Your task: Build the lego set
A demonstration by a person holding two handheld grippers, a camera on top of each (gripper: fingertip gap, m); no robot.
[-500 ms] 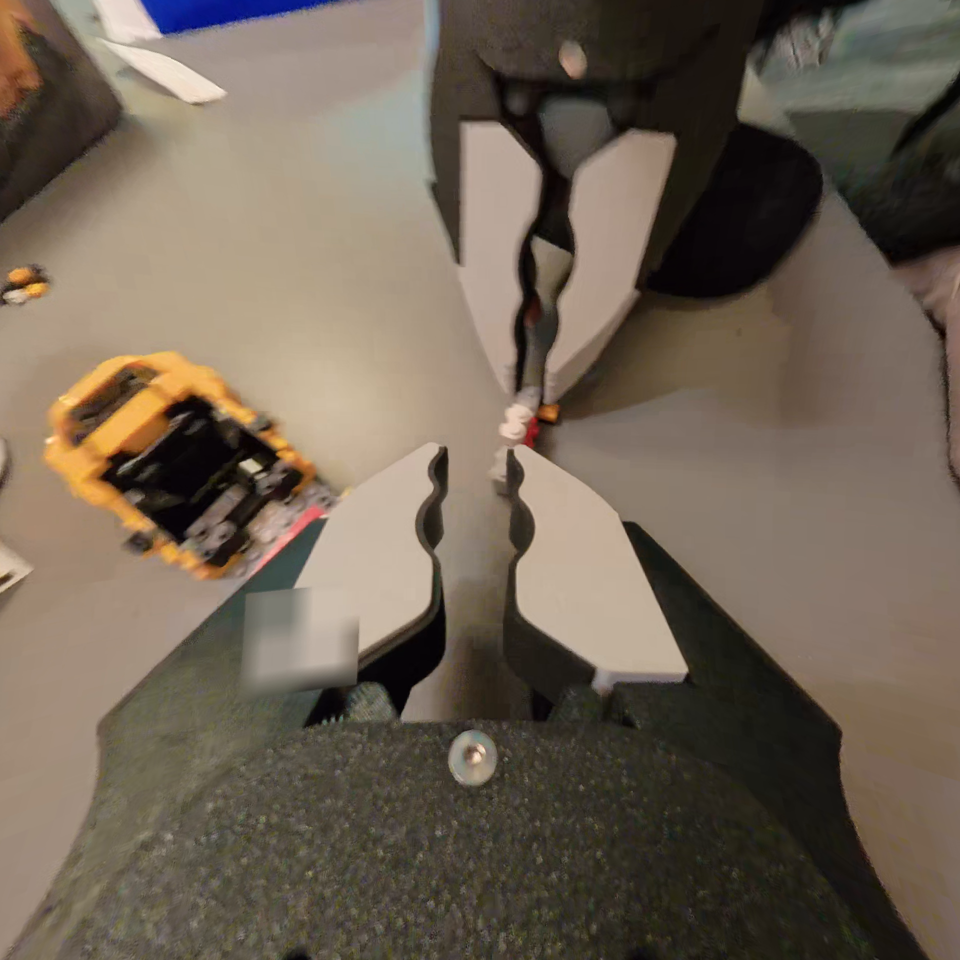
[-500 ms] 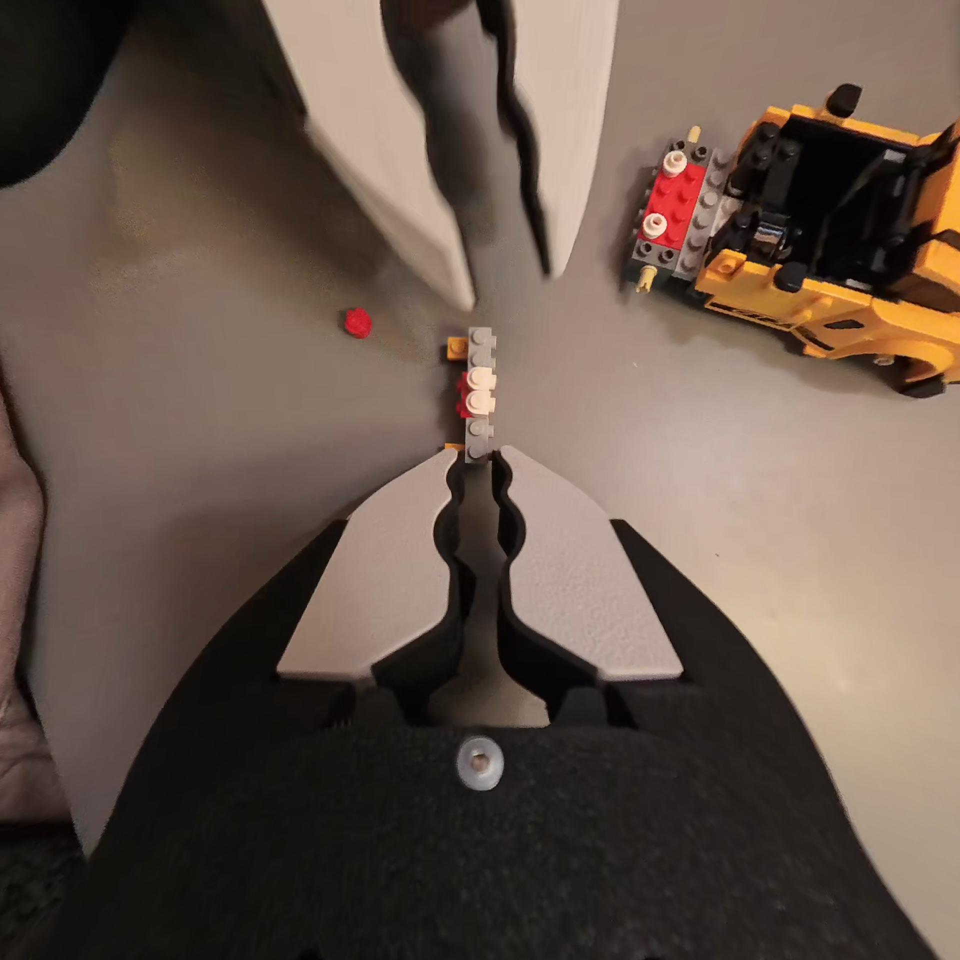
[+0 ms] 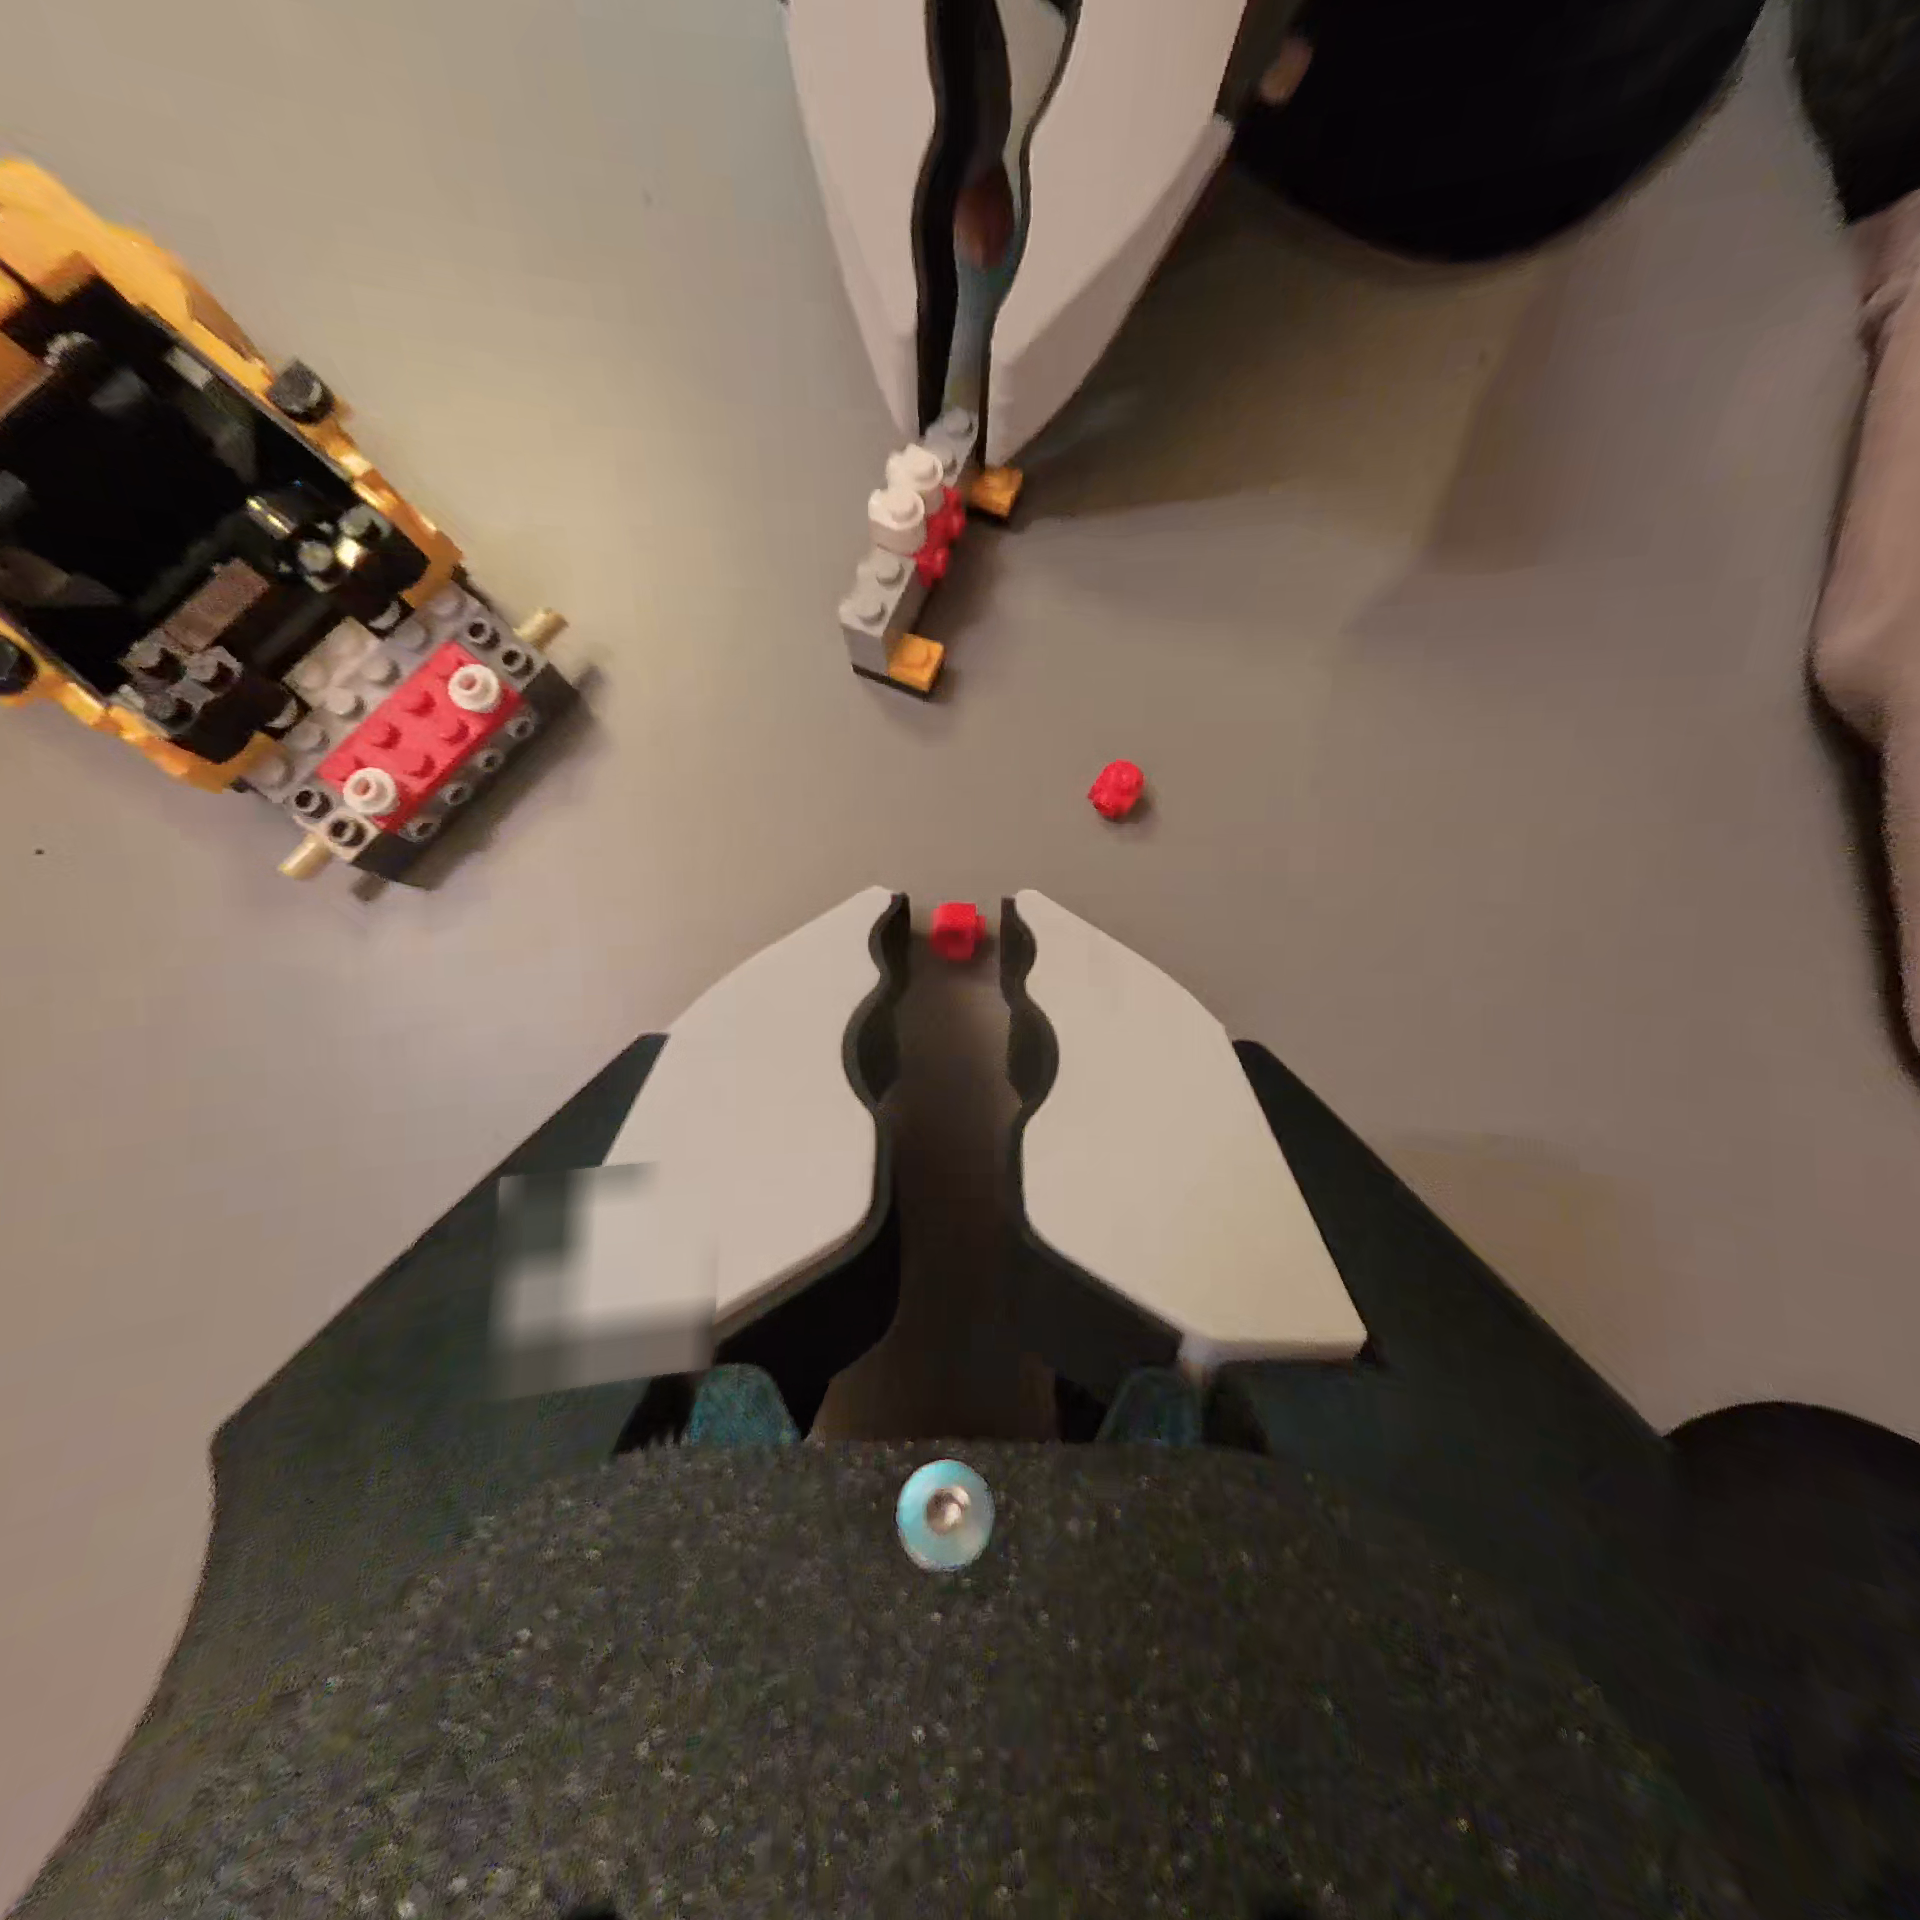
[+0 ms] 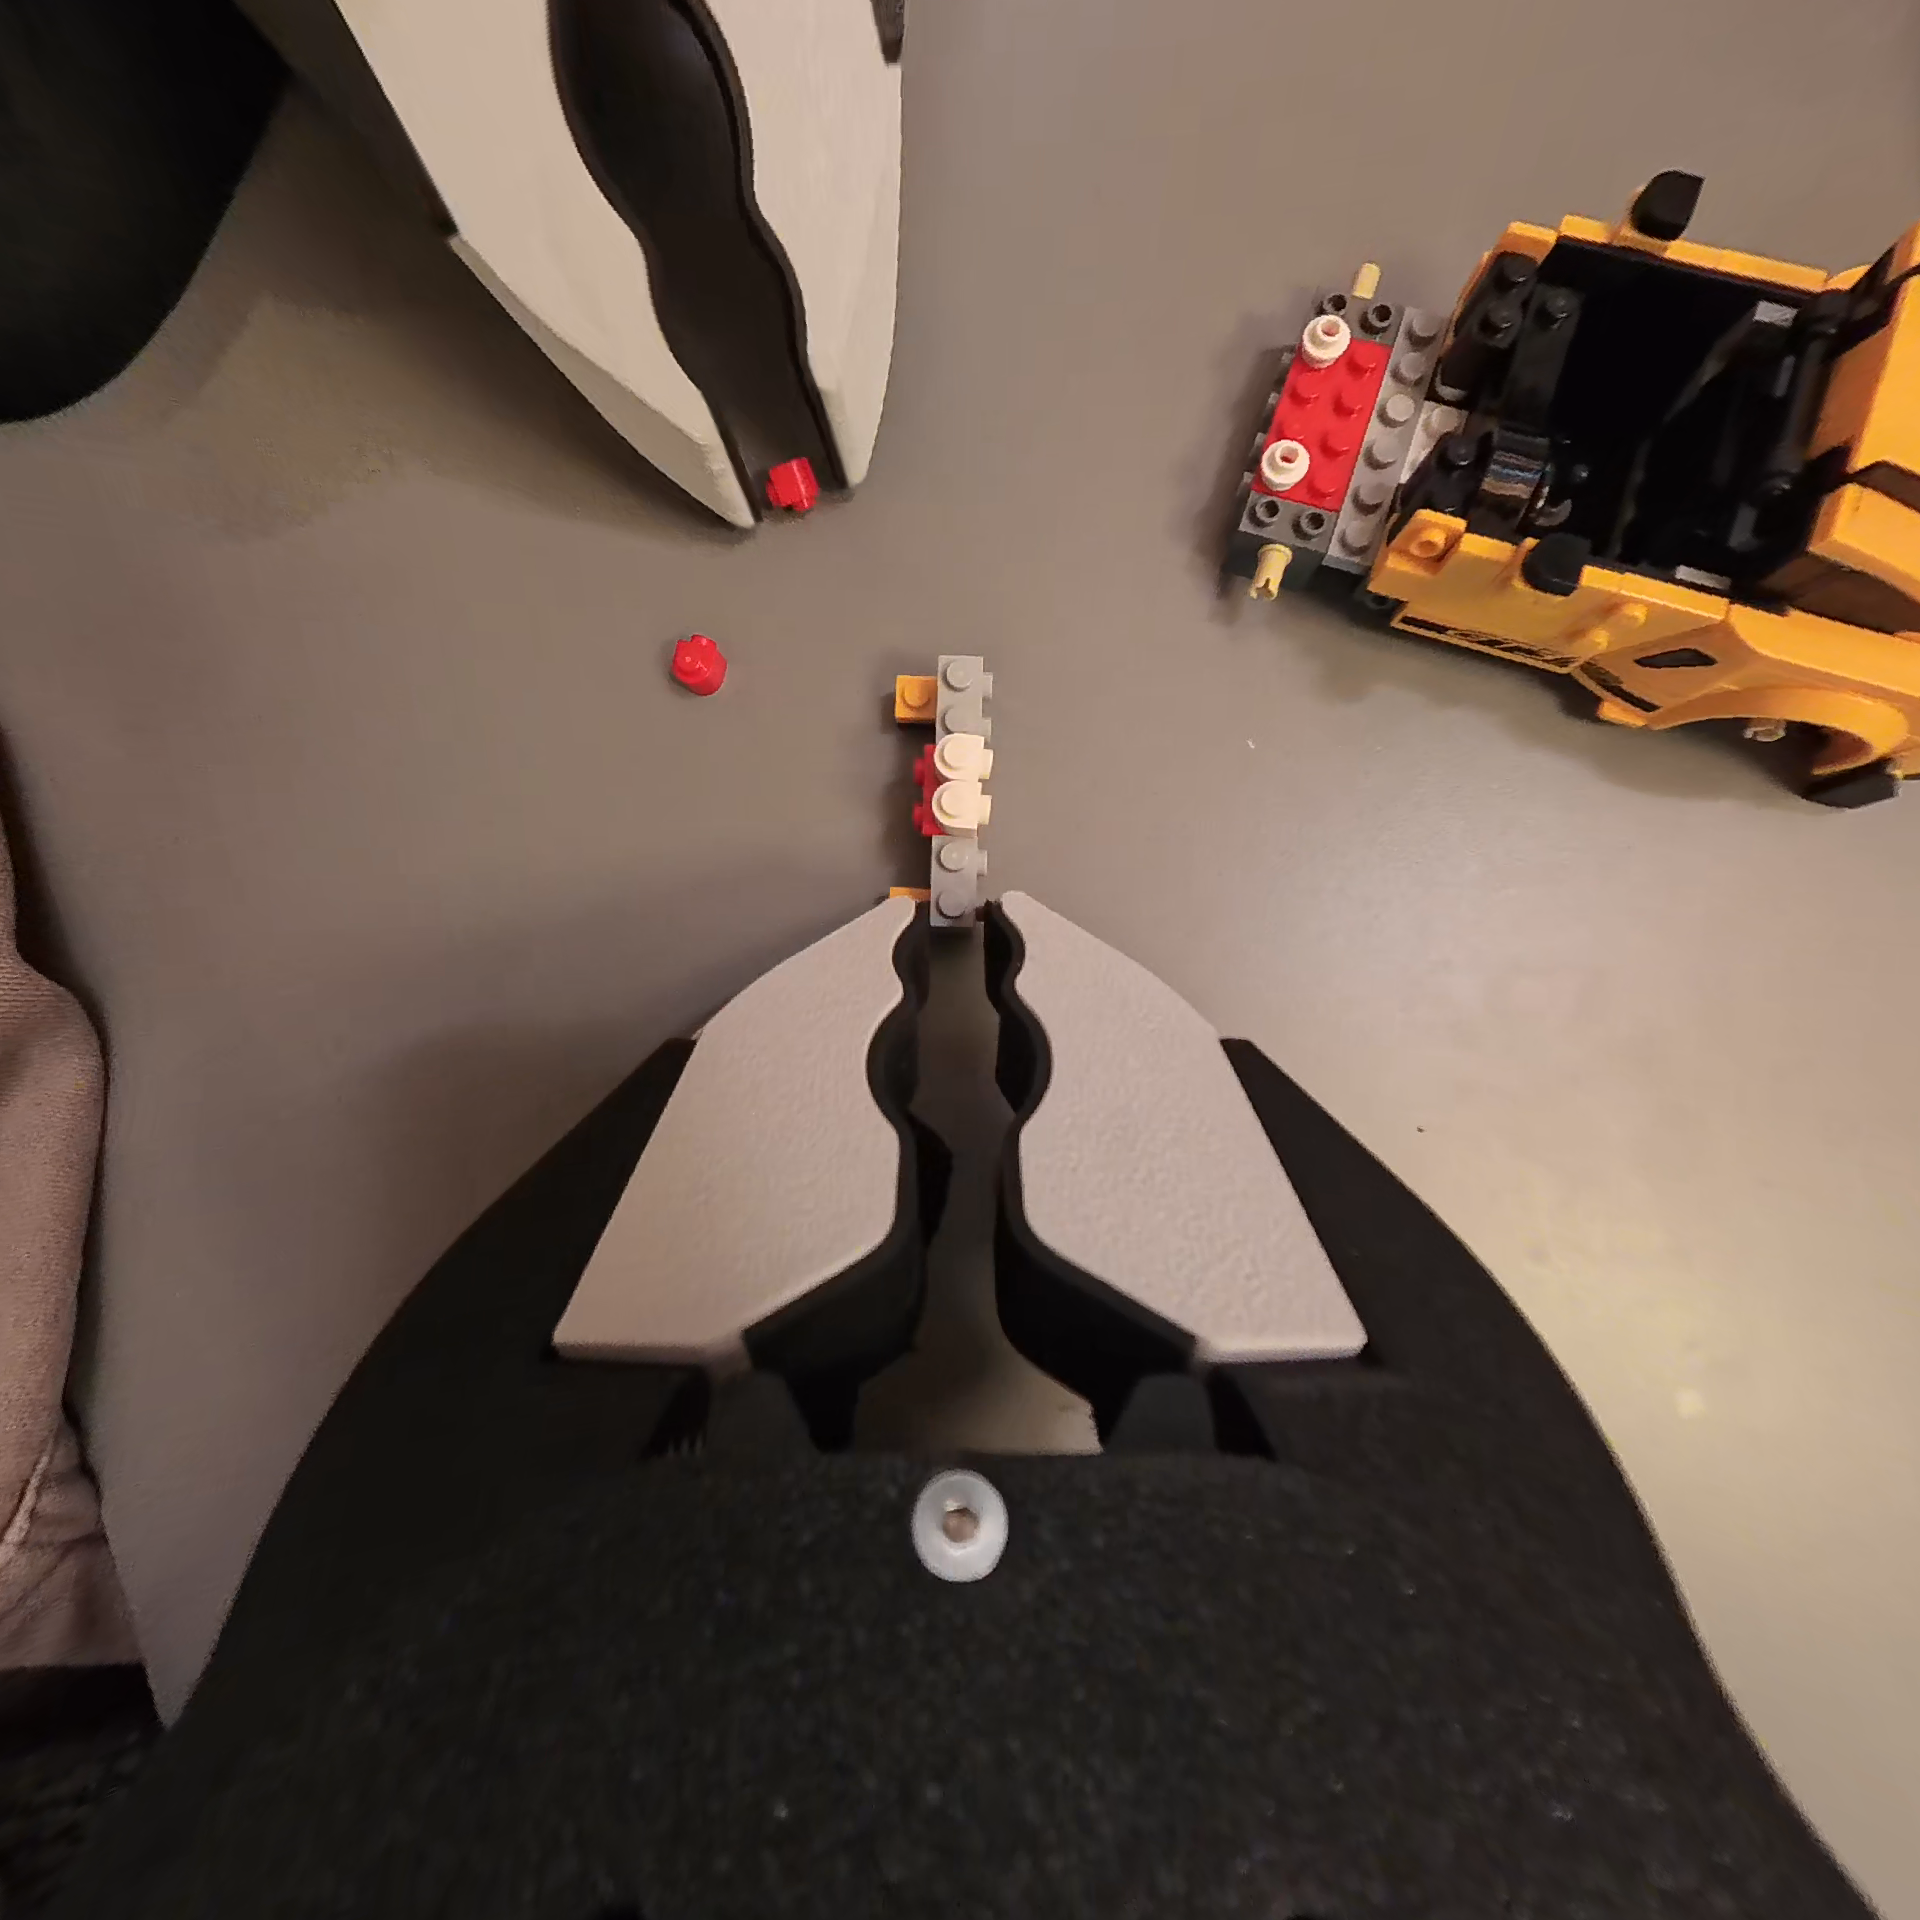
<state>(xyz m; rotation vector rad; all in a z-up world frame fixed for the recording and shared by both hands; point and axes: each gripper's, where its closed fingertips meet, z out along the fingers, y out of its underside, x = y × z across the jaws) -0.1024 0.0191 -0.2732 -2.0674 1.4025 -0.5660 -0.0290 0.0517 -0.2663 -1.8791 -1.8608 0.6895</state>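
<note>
Left claw narrowly parted, small red round stud dead between tips on table, not yet pinched. Right claw clamped on grey brick strip, long axis running straight ahead.

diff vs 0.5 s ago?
Left gripper pulled back from the grey strip and now has a red stud between its tips, jaws not visibly closed on it. Unchanged: right gripper shut on the strip's end, second red stud loose on the table, yellow truck in place.
</note>
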